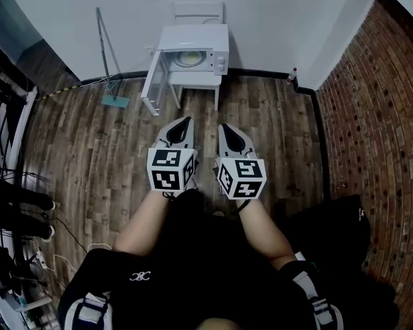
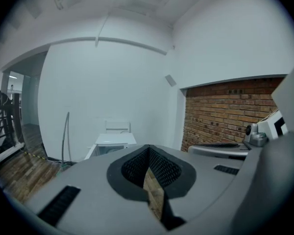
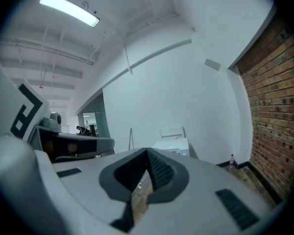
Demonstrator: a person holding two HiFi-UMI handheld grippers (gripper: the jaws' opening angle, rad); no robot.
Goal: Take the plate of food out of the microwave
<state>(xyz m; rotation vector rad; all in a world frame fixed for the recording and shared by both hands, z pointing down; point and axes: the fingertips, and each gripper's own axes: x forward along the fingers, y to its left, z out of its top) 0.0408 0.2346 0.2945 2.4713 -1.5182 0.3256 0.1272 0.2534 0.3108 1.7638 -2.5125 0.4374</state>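
A white microwave [image 1: 208, 41] stands on a small white table [image 1: 199, 81] against the far wall, its door [image 1: 153, 81] swung open to the left. Inside it a pale plate of food [image 1: 190, 58] shows. My left gripper [image 1: 186, 120] and right gripper [image 1: 224, 126] are held side by side well short of the microwave, over the wooden floor, both pointing toward it. Each is shut with nothing between its jaws. The left gripper view shows its jaws [image 2: 148, 148] meeting and the microwave [image 2: 115, 143] far beyond. In the right gripper view, the closed jaws [image 3: 147, 152] point toward the microwave [image 3: 174, 145].
A long-handled mop [image 1: 109, 60] leans on the wall left of the microwave. A small bottle [image 1: 292, 75] stands in the corner by the brick wall [image 1: 378, 115]. A black railing [image 1: 3, 115], shoes and cables line the left side. A black bag [image 1: 341, 225] lies at my right.
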